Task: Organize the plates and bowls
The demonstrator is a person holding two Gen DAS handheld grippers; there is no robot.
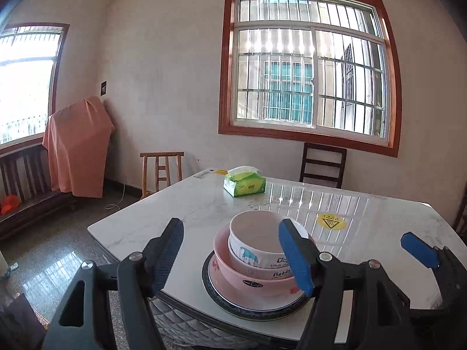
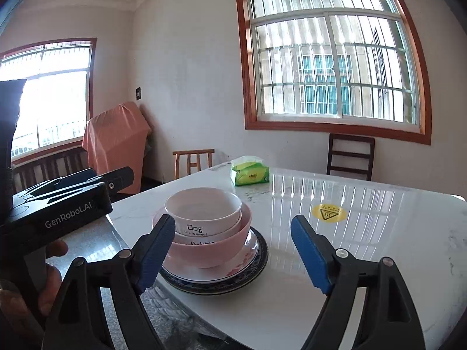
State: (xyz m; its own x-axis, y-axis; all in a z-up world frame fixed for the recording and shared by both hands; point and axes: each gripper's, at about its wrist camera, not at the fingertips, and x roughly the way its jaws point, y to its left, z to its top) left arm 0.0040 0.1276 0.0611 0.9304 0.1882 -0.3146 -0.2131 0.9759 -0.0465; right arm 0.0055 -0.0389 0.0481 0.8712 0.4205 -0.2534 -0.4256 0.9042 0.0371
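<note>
Both my left gripper (image 1: 236,250) and right gripper (image 2: 233,250) gape empty; bowls (image 2: 204,218) sit nested on stacked plates (image 2: 233,277), so stacking looks finished.

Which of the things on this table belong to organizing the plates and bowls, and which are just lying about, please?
Part of the job:
- white "Dog" bowl, nested on top
- second white bowl under it
- pink bowl
- floral plate
- dark-rimmed plate at the bottom

Just lying about:
- green tissue pack
- yellow warning sticker on the table
- chairs behind
</note>
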